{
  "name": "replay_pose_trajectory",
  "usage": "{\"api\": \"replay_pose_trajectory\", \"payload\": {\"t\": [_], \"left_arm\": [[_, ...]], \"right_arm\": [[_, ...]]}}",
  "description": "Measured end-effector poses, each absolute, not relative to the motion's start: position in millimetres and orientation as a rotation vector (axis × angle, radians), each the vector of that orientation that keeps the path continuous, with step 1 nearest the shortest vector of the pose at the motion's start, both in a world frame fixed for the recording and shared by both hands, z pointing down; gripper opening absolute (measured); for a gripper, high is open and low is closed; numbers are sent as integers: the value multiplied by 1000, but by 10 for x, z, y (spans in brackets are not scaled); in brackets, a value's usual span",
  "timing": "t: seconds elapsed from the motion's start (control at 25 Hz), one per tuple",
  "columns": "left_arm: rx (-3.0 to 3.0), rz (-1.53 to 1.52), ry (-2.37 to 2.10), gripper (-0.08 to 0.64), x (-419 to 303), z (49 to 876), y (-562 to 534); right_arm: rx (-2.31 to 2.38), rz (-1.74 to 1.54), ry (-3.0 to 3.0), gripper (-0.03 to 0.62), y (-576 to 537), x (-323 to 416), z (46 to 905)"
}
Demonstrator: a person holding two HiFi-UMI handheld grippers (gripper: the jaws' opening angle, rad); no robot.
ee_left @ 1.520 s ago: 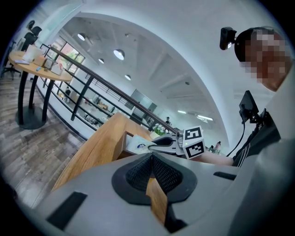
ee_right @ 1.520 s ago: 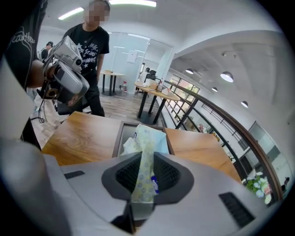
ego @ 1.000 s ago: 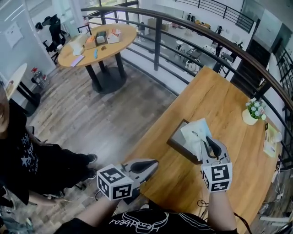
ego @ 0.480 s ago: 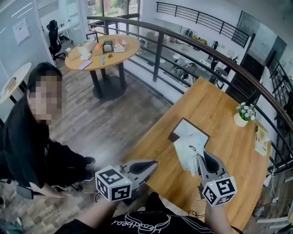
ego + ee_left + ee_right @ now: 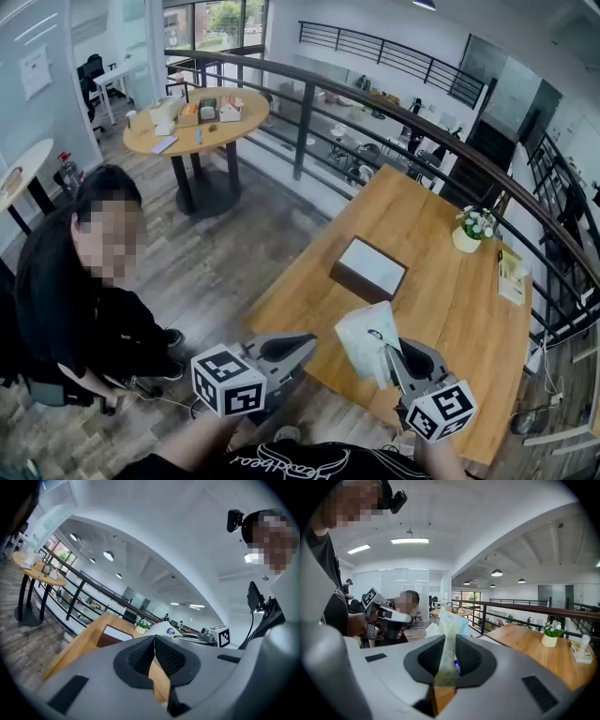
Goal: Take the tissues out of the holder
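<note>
The right gripper is clamping its jaws on a soft pack of tissues, pinching the pack's lower edge between the pads, so the pack is standing up out of the jaws and leaning toward ten o'clock in the head view. The pack is hanging in the air over the near edge of the wooden table, fully clear of the holder and well apart from it. The holder is sitting flat on the table at about twelve o'clock from the right gripper, a dark box with a pale top face. The left gripper is hovering at nine o'clock from the right one, off the table's near corner and over the floor, with its jaws clenched together, pads touching at the tips and nothing between them. A small potted plant is standing on the table at about two o'clock from the holder, and a booklet is lying near the table's right edge. A person in black is sitting at nine o'clock in the head view, and a round table with small items on it is standing at eleven o'clock beside the curved railing.
</note>
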State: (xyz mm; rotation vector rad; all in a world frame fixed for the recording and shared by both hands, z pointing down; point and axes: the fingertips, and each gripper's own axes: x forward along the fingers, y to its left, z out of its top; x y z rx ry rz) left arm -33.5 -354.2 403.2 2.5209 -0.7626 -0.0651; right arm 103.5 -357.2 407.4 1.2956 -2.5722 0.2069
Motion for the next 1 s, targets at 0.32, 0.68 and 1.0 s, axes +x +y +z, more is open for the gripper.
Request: {"api": "replay_pose_trajectory", "payload": {"t": [0.32,0.68,1.0], "left_arm": [[2527,-46,-741,14,-67,4035,-3089],[2583,-14,-724,14,620,3860,-2273],[2626,-6,-694,14,1174,3783,-1320]], "right_arm": [[1317,256,-2597,58,-3078,1279,4110],[1315,277,-2657,56,-2196,1807,3997],[1318,326,-2688,56,-1259,2252,4027]]}}
